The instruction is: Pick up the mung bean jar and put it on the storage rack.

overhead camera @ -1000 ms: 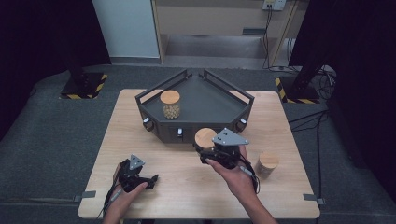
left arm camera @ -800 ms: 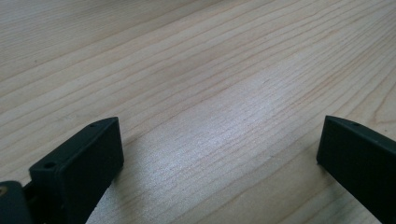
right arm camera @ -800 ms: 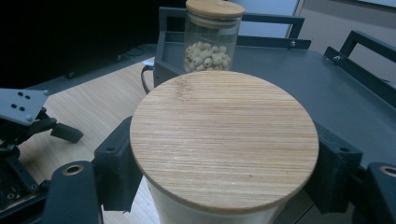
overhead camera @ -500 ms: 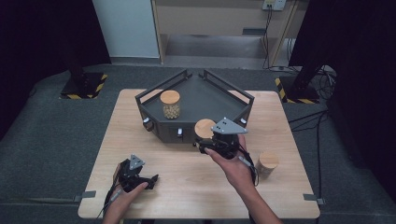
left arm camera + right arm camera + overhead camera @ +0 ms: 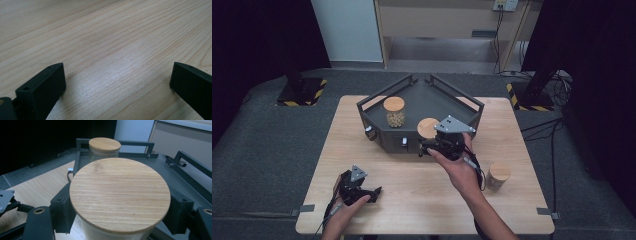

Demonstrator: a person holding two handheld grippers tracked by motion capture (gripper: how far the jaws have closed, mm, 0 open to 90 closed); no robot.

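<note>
The right gripper [image 5: 120, 202] is clamped on a jar [image 5: 119, 195] at the tray's [image 5: 377, 107] 6 o'clock rim; its lid hides the contents. The left gripper [image 5: 117, 80], jaws apart, rests on the table [image 5: 112, 37].

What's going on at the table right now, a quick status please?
Right gripper shut on jar, at tray's front edge. Left gripper open, low over table. Second jar in tray, third on table.

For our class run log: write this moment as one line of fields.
right hand-held gripper: shut on wooden-lidded jar, at tray front edge | left hand-held gripper: open, over table | second jar: in tray
</note>
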